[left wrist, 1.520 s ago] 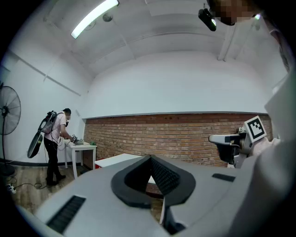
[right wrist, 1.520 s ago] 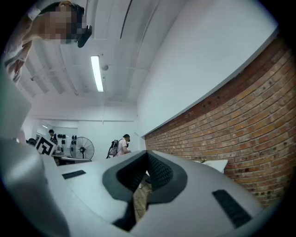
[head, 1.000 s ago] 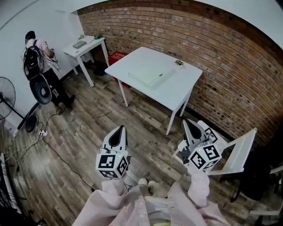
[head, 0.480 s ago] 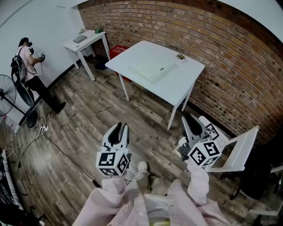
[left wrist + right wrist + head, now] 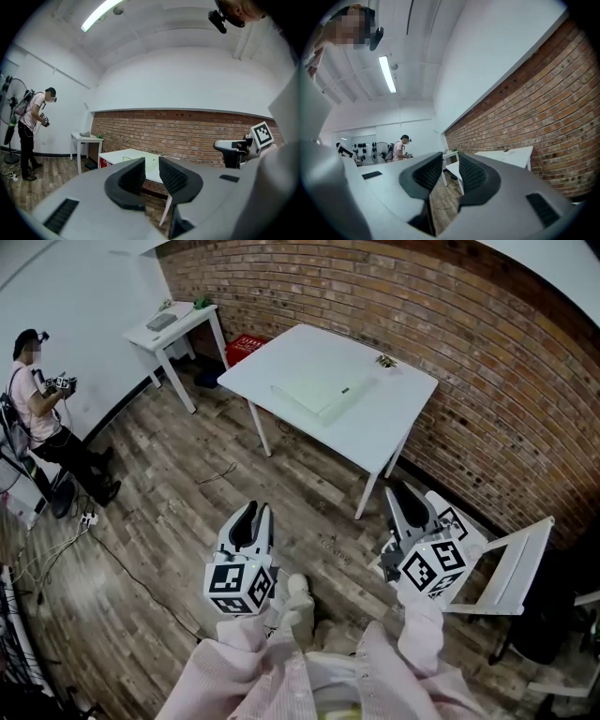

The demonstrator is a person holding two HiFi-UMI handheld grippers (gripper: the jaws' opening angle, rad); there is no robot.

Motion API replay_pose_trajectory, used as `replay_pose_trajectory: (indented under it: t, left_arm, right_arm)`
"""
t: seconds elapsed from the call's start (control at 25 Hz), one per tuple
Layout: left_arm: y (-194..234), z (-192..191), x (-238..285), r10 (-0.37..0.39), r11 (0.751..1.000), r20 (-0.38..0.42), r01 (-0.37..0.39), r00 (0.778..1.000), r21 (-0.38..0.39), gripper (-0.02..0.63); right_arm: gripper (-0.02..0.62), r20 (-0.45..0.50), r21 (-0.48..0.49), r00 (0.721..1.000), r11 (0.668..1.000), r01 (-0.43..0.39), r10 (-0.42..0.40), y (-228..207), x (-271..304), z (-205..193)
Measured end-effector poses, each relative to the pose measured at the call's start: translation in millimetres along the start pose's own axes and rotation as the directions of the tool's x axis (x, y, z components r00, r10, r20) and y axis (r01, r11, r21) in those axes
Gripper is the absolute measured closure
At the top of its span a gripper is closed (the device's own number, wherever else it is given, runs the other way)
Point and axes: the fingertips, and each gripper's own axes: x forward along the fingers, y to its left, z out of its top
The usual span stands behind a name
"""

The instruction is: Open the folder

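Note:
A pale, flat folder (image 5: 319, 390) lies shut on the white table (image 5: 375, 432) by the brick wall, far ahead of both grippers. My left gripper (image 5: 251, 519) hangs over the wooden floor. Its jaws have just been opening and hold nothing; the left gripper view shows a gap between its pads (image 5: 151, 171). To its right, also well short of the table, my right gripper (image 5: 405, 505) stands open and empty, its jaws (image 5: 450, 174) apart. Both point level toward the table (image 5: 123, 155), which also shows at the right of the right gripper view (image 5: 511, 157).
A small object (image 5: 383, 361) sits near the table's far edge. A white chair (image 5: 502, 568) stands at the right of my right gripper. A side table (image 5: 173, 326) and red crate (image 5: 246, 348) are at the back left. A person (image 5: 42, 418) stands at the left, with cables (image 5: 94, 540) on the floor.
The left gripper's jaws have parted from shut to a clear gap. The person at the left has turned from the wall and stepped leftward. The table shows slightly nearer.

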Motion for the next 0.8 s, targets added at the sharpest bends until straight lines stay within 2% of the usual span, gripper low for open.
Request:
replay_pose_trajectory:
  t: [0.44, 0.8]
  left_arm:
    - [79.1, 5.0, 95.7, -0.025, 0.999, -0.032, 0.024, 0.999, -0.043, 0.525]
    - [118.5, 14.4, 152.8, -0.074, 0.996, -0.037, 0.072, 0.997, -0.057, 0.525]
  right_arm:
    - [0.502, -0.005, 0.019, 0.995, 0.995, 0.095, -0.095, -26.4, 103.6, -17.0]
    - [0.502, -0.003, 0.012, 0.988, 0.988, 0.151, -0.151, -36.9, 163.2, -20.6]
